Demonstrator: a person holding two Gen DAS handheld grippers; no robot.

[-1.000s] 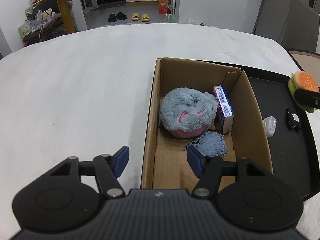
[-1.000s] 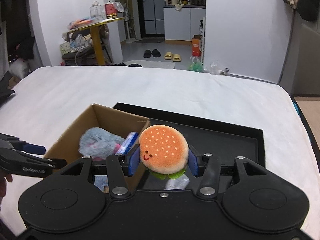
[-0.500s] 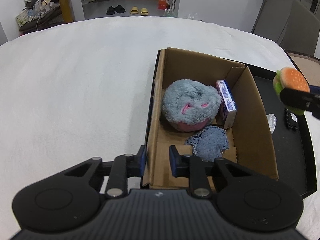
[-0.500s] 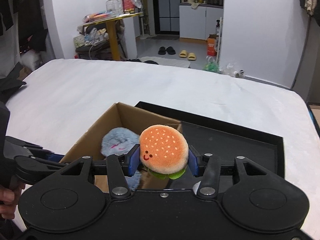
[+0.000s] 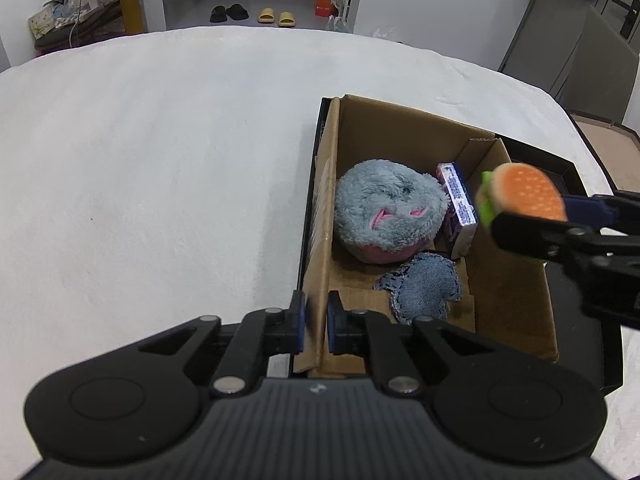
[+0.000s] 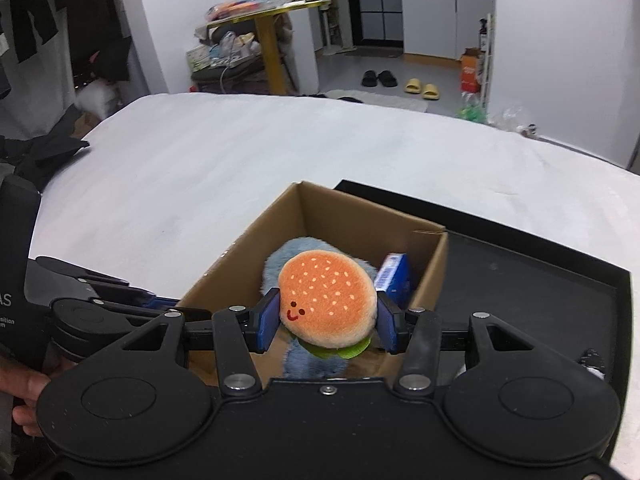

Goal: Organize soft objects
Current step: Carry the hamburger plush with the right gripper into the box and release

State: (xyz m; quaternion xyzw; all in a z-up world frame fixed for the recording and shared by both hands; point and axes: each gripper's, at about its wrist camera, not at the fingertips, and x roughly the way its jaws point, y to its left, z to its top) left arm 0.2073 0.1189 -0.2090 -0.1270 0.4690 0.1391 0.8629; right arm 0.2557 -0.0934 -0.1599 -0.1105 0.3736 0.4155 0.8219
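A cardboard box [image 5: 516, 304] sits on a black tray. My left gripper [image 5: 314, 320] is shut on the box's near left wall, one pad on each side of it. Inside the box lie a fluffy grey-blue plush [image 5: 388, 212], a small denim pouch [image 5: 424, 292] and a blue-and-white carton [image 5: 458, 196]. My right gripper [image 6: 327, 320] is shut on a plush hamburger [image 6: 327, 304] with a smiley face. It hangs above the box [image 6: 236, 264], over the grey plush [image 6: 296, 248]. From the left wrist view the hamburger [image 5: 520, 196] hovers over the box's right wall.
The black tray [image 6: 540, 264] lies on a white bed cover [image 5: 160, 168] and reaches to the right of the box. A hand [image 6: 24, 384] grips the left tool at the lower left. Slippers [image 6: 420, 88] and a cluttered yellow table [image 6: 264, 20] stand beyond the bed.
My left gripper's jaws have shut onto the box's left wall. My right gripper has carried the hamburger leftward, from over the tray to above the box.
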